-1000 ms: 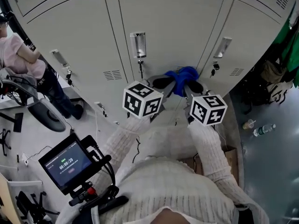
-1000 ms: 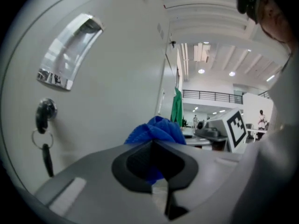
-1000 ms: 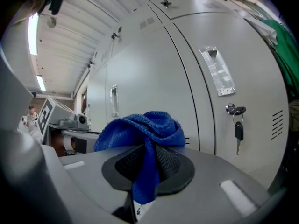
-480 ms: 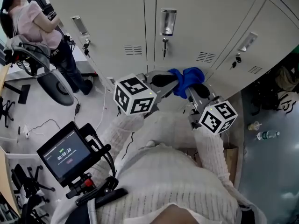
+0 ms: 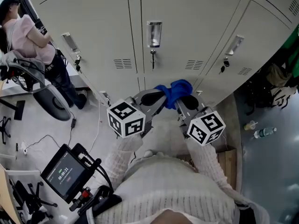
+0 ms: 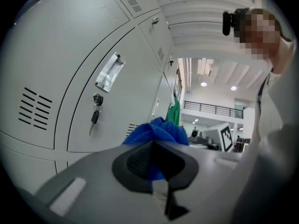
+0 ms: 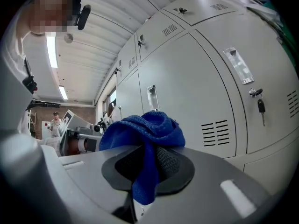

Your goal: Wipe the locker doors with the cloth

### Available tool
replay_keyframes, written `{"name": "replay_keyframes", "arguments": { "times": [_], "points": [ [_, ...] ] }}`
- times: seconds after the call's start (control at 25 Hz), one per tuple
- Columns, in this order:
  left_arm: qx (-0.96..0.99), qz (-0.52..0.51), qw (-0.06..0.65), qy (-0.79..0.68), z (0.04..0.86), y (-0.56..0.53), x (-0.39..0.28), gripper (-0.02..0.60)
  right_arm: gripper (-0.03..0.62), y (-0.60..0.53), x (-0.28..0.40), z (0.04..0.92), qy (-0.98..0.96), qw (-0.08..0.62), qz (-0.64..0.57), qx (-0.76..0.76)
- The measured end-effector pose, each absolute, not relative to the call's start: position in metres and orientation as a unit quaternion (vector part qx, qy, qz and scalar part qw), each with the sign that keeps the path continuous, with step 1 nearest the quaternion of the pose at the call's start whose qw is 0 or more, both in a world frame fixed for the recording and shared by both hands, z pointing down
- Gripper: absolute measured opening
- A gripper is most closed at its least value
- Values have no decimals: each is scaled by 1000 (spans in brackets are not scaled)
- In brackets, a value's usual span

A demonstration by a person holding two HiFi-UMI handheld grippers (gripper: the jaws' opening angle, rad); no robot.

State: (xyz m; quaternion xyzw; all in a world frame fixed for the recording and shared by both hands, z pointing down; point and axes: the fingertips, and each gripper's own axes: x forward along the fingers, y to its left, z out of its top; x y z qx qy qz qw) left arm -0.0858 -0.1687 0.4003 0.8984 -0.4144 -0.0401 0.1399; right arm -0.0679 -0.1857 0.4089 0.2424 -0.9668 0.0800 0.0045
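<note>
The scene is evenly, brightly lit; gripper views are fisheye-curved, dark-cornered; near jaws are rendered slightly soft.

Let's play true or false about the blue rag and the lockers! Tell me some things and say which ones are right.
1. The cloth is blue. True.
2. Only the right gripper holds the cloth. False: the left gripper is shut on it too, so both hold it.
3. A key hangs from the middle locker's lock. True.
4. The lockers are wide open. False: the locker doors are all closed.
5. The cloth is spread out flat. False: it is bunched up between the two grippers.
</note>
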Motion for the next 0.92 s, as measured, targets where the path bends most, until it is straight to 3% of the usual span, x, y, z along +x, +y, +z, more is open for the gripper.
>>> {"name": "replay_keyframes", "arguments": {
  "times": [0.68,0.92],
  "points": [
    [899,-22,138,-415,411,-167,-57,5,46,-184,-42,414,-964,45,83,250],
    [899,-11,167,-405,422,-150,-49,5,46,-168,-36,422,-965,60,96,238]
  ]
}}
